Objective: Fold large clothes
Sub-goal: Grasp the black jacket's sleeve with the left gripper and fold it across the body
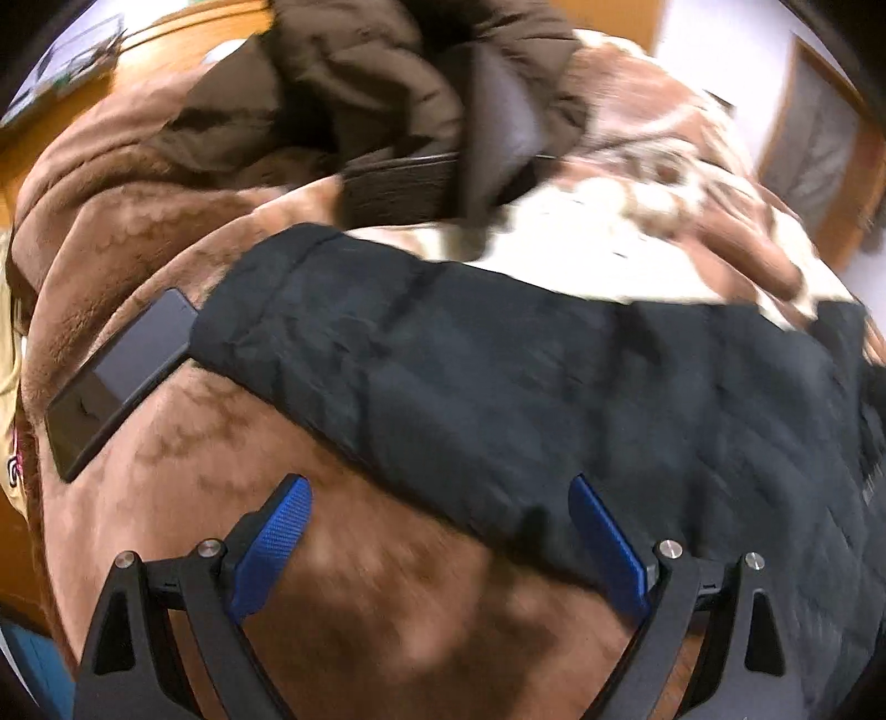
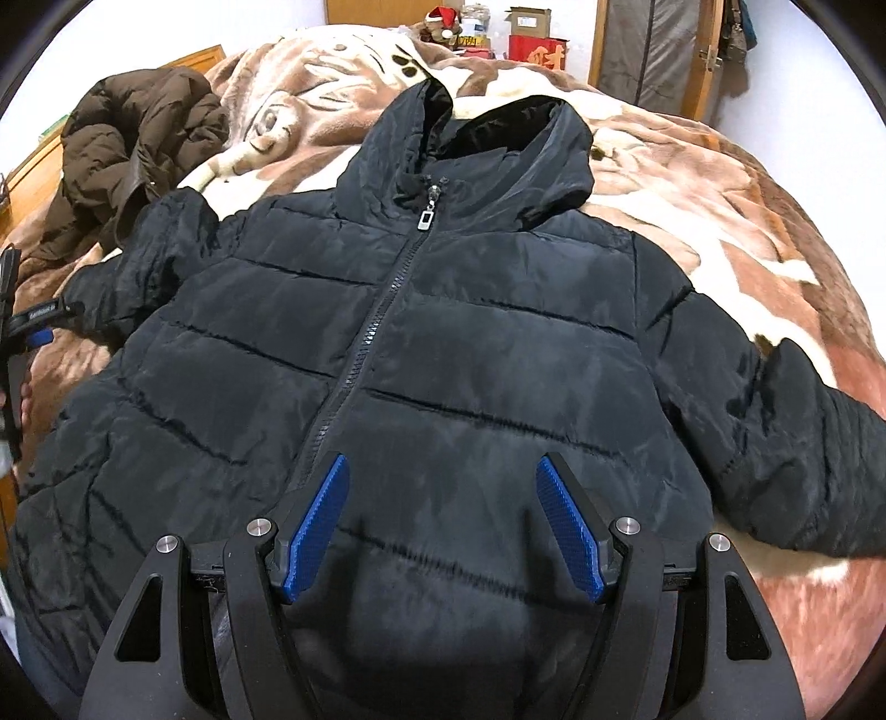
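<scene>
A black hooded puffer jacket (image 2: 443, 343) lies face up and zipped on the bed, both sleeves spread outward. My right gripper (image 2: 443, 471) is open and empty, hovering over the jacket's lower front beside the zipper. In the left wrist view my left gripper (image 1: 437, 493) is open and empty just short of the jacket's left sleeve (image 1: 470, 376), whose cuff points up-left. The right fingertip overlaps the sleeve's edge. The left gripper also shows at the far left of the right wrist view (image 2: 25, 332), by the sleeve cuff.
A brown and cream plush blanket (image 2: 720, 183) covers the bed. A brown puffer coat (image 2: 138, 138) is heaped at the back left. A dark phone (image 1: 119, 382) lies on the blanket next to the sleeve cuff. Boxes and a wardrobe (image 2: 659, 50) stand behind.
</scene>
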